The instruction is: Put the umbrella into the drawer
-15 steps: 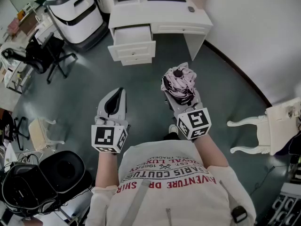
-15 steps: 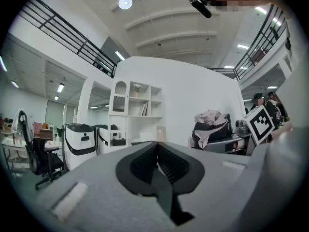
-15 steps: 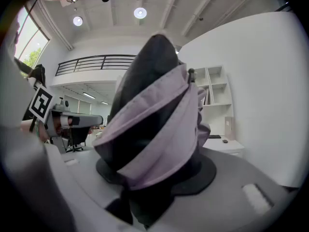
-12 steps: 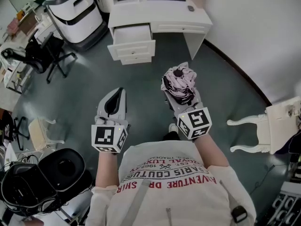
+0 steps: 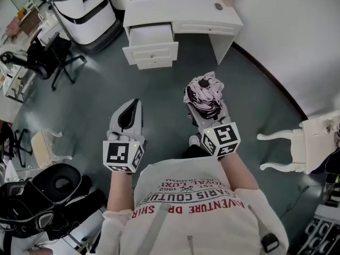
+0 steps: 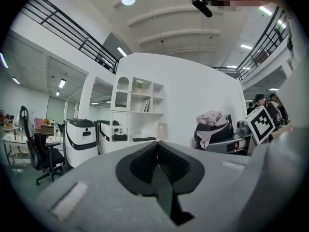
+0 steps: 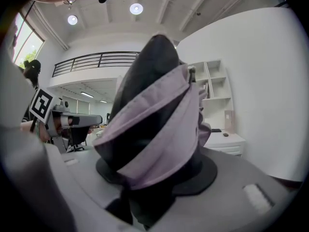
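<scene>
A folded umbrella (image 5: 203, 95) of lilac and black cloth sits between the jaws of my right gripper (image 5: 207, 108), which is shut on it and held in front of the person's chest. In the right gripper view the umbrella (image 7: 154, 129) fills the middle and hides the jaws' inner faces. My left gripper (image 5: 127, 118) hangs beside it on the left, shut, with nothing between its jaws (image 6: 159, 170). A white desk (image 5: 183, 15) stands ahead at the top of the head view. Its upper drawer (image 5: 151, 36) is pulled out.
A black office chair (image 5: 45, 60) stands at the left and a white-and-black machine (image 5: 87, 15) at the upper left. A white chair (image 5: 308, 142) lies at the right, near the white wall. Black bags (image 5: 48, 193) sit at the lower left on the grey floor.
The desk and the floor have slid slightly up and right in the head view, as the person moves. Both grippers keep their pose, and the umbrella stays gripped.
</scene>
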A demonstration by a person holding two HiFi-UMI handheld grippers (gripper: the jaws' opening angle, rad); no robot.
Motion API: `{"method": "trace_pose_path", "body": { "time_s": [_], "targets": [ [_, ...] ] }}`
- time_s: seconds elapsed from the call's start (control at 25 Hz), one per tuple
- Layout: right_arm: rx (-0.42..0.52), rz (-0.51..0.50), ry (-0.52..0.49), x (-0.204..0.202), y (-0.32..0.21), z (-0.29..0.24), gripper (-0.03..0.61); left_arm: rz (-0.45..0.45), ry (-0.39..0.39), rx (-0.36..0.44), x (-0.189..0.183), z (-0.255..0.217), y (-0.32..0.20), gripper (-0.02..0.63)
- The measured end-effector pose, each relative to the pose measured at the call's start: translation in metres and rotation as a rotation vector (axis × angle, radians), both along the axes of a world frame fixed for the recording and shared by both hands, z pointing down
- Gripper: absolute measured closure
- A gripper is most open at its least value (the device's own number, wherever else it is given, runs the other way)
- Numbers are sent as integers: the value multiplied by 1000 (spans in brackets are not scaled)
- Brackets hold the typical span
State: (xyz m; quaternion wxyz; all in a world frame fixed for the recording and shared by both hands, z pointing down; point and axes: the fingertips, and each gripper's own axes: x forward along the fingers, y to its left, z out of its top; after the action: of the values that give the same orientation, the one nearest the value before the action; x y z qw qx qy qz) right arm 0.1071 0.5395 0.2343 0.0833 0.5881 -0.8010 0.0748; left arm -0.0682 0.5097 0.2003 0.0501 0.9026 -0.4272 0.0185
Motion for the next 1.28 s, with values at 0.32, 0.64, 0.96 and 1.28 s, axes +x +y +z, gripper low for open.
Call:
{"method": "trace_pose_path", "body": {
  "time_s": [0.32, 0.64, 0.96, 1.28],
  "targets": [
    [-26, -74, -17, 9, -76, 21, 359, -79, -11, -34, 3, 25, -63, 607],
    [-53, -199, -38, 41, -194, 27, 359, -192, -23, -37, 36, 24, -163, 607],
    [-86, -302, -32, 96, -325, 32, 359, -282, -35, -33, 91, 22, -279, 607],
    [-118, -334, -30, 109, -408, 48, 359, -314, -40, -59, 108, 35, -353, 607]
  ]
}}
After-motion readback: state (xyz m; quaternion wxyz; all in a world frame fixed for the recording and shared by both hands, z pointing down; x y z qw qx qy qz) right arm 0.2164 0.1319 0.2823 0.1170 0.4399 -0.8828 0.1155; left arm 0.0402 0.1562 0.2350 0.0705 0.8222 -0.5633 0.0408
